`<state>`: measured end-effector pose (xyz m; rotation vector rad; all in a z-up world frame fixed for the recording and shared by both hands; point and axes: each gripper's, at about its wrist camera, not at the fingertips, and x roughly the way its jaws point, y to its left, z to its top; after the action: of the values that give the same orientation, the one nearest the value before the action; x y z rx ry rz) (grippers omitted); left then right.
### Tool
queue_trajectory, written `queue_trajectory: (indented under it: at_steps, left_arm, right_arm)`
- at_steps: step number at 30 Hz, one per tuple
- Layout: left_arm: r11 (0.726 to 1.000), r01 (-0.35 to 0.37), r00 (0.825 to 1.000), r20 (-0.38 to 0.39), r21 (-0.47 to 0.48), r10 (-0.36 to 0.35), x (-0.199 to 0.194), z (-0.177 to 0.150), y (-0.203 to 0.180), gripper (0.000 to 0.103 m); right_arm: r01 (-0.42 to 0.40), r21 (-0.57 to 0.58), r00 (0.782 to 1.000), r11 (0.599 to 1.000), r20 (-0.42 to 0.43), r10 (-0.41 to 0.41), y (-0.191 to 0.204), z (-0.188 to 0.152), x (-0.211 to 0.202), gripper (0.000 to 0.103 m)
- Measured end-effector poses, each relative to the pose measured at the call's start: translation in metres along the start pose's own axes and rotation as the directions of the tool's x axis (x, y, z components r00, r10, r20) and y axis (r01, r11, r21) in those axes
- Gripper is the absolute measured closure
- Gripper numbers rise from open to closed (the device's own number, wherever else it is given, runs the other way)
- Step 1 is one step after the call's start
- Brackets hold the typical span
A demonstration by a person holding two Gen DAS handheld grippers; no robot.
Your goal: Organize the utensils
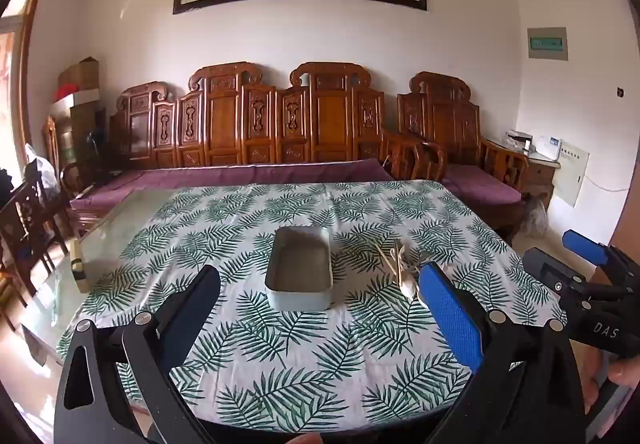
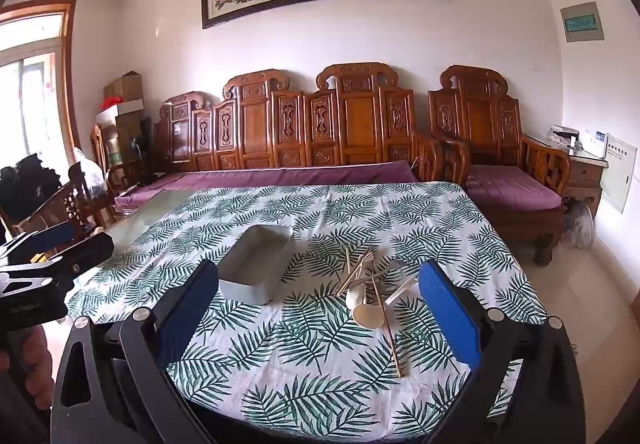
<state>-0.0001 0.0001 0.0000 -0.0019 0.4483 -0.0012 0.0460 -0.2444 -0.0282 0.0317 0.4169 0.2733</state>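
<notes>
- Both claws hover with jaws spread wide and empty: left gripper [image 1: 320, 308], right gripper [image 2: 320, 304].
- Pale grey rectangular metal tray [image 2: 256, 268] sits on the leaf-printed tablecloth [image 2: 320, 364], ahead of the left gripper.
- Beige wooden utensils [image 2: 370, 292], spoons, fork and chopsticks in a loose pile, lie just right of that tray, ahead of the right gripper, untouched.

Tablecloth [image 2: 320, 344] was white with green fern fronds — tin [image 2: 256, 268] pale grey-blue at ten o'clock of cream utensils [image 2: 366, 294]; finger pads [image 2: 448, 320] blue.
</notes>
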Motion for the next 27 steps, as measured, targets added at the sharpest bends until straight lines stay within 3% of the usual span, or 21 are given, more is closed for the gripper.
queue_trajectory:
  at_steps: [27]
  left_arm:
    - [1.000,-0.003,1.000,0.013,0.003,0.003,-0.0025,0.0058,-0.0015,0.006]
  right_arm:
    - [0.000,0.001,1.000,1.000,0.009,0.000,0.0016,0.0040,0.0005,0.002]
